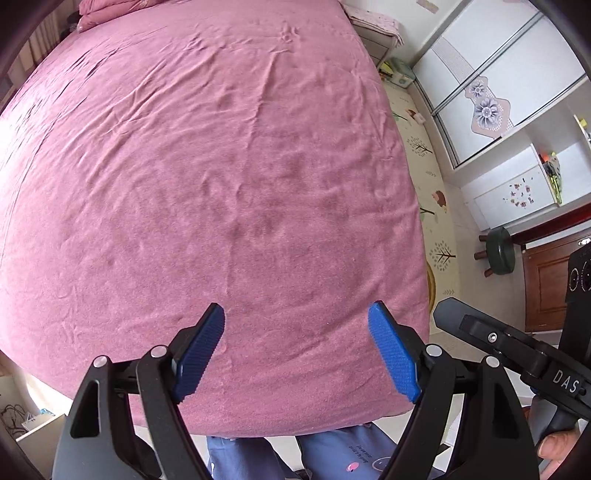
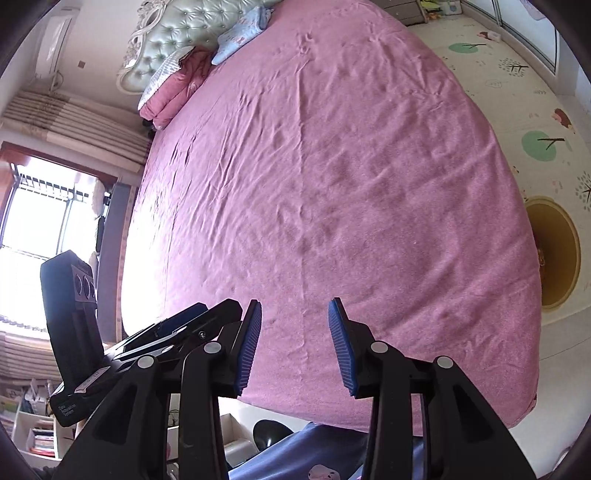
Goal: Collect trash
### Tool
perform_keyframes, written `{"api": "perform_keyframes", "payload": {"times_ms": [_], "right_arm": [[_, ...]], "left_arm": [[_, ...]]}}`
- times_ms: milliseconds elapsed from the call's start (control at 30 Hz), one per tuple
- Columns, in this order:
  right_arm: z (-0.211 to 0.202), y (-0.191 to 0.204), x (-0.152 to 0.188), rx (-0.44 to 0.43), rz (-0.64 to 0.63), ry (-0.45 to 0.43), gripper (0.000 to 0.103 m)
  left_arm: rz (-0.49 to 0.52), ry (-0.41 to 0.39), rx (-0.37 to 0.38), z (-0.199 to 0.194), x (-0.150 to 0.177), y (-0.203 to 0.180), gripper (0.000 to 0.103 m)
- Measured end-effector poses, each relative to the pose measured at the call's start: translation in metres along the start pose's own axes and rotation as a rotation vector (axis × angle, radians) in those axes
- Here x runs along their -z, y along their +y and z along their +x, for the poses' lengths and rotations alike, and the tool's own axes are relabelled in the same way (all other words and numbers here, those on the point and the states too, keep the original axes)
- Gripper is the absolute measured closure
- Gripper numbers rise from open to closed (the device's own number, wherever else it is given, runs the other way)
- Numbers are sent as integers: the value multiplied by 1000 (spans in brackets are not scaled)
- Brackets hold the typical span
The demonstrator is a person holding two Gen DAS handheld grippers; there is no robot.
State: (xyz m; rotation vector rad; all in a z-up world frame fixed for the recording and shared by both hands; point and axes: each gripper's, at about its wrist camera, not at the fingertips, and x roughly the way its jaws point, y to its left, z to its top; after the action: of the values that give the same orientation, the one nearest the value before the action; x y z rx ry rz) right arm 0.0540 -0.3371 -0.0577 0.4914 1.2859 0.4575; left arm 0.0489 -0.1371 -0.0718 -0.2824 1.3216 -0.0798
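A large bed with a wrinkled pink sheet (image 1: 221, 166) fills both views; it also shows in the right wrist view (image 2: 332, 166). No loose trash shows on the sheet. My left gripper (image 1: 297, 347) is open and empty, held above the bed's near edge. My right gripper (image 2: 295, 343) is open and empty, also above the near edge. The right gripper's body (image 1: 517, 347) shows at the right of the left wrist view, and the left gripper's body (image 2: 96, 350) shows at the left of the right wrist view.
Folded pink bedding (image 2: 173, 85) and a blue pillow (image 2: 240, 33) lie by the tufted headboard (image 2: 177, 37). A patterned floor mat (image 2: 535, 129) runs along the bed's right side. A dark green stool (image 1: 500, 251) and a white wardrobe (image 1: 491, 85) stand beyond it.
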Motion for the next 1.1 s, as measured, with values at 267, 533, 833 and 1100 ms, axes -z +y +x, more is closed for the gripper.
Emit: {"api": "perform_keyframes", "payload": {"times_ms": [267, 533, 833, 1100], "right_arm": [[-12, 48, 4, 17, -55, -50, 35], [-64, 106, 9, 115, -263, -283, 14], [-76, 116, 19, 163, -343, -353, 9], [-89, 110, 19, 158, -326, -407, 9]], "left_arm": [[-62, -108, -19, -46, 4, 27, 5], [-53, -293, -60, -104, 7, 34, 4], [-26, -418, -85, -132, 13, 24, 4], [-55, -455, -185, -144, 12, 25, 4]]}}
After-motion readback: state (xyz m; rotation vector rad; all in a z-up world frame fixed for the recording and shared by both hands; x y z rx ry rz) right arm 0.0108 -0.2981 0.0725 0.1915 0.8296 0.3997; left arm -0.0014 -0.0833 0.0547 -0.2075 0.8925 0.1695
